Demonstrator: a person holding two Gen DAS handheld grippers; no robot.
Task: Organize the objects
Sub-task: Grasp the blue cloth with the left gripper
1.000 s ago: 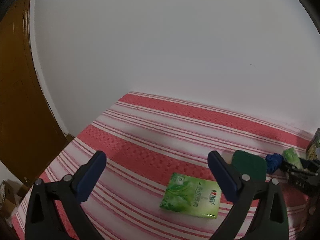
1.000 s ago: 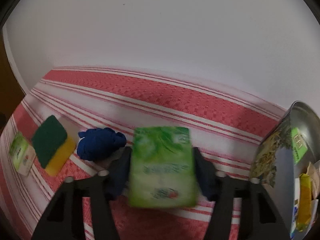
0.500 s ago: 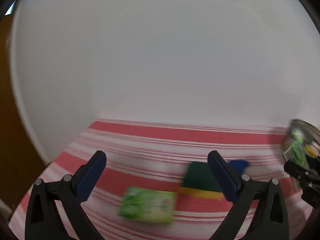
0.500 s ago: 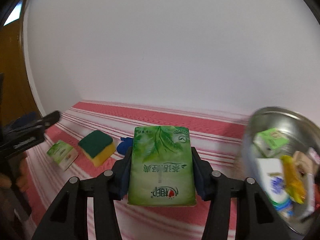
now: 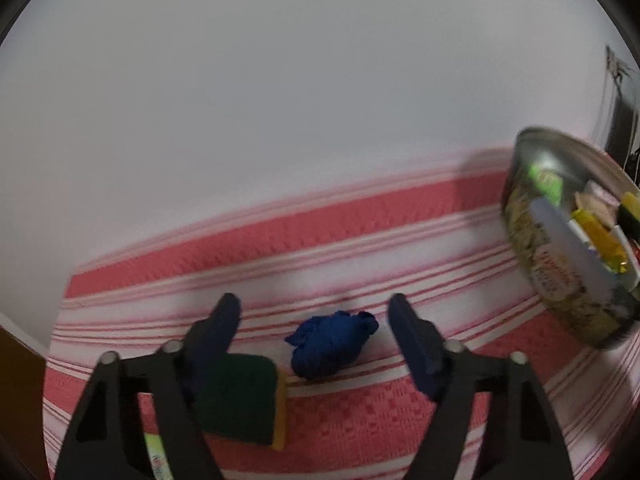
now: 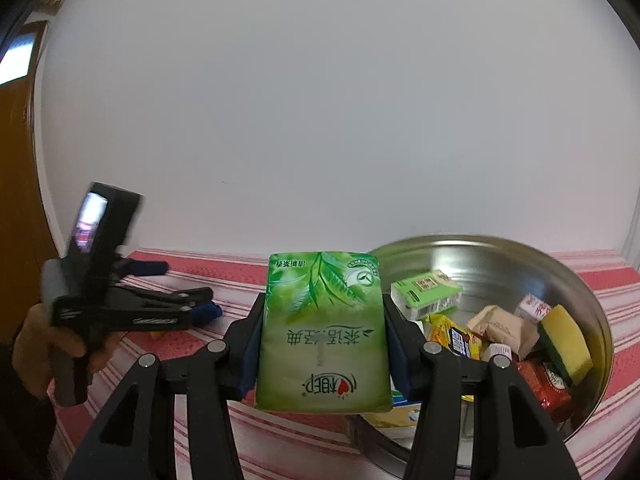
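My left gripper (image 5: pixel 313 303) points down at the red-and-white striped cloth, its jaws closing. A crumpled blue cloth ball (image 5: pixel 332 344) lies between the blue pads, which stand clear of it on both sides. A green-and-yellow sponge (image 5: pixel 244 396) lies under the left finger. My right gripper (image 6: pixel 323 302) is shut on a green tissue pack (image 6: pixel 324 332) and holds it in the air beside the steel bowl (image 6: pixel 472 248). In the right wrist view, a person's hand (image 6: pixel 36 344) holds the left gripper at the far left.
The steel bowl (image 5: pixel 532 148) holds several items: a green box (image 6: pixel 426 294), a yellow sponge (image 6: pixel 566 340) and snack packets. A second green pack (image 5: pixel 156 454) lies by the left gripper's base. A white wall runs behind the striped surface (image 5: pixel 360 216). A brown door (image 6: pixel 16 160) stands at left.
The left gripper swung right, from the green pack past the sponge to the blue cloth, and its jaws narrowed. The right gripper carried the tissue pack up and right to the bowl.
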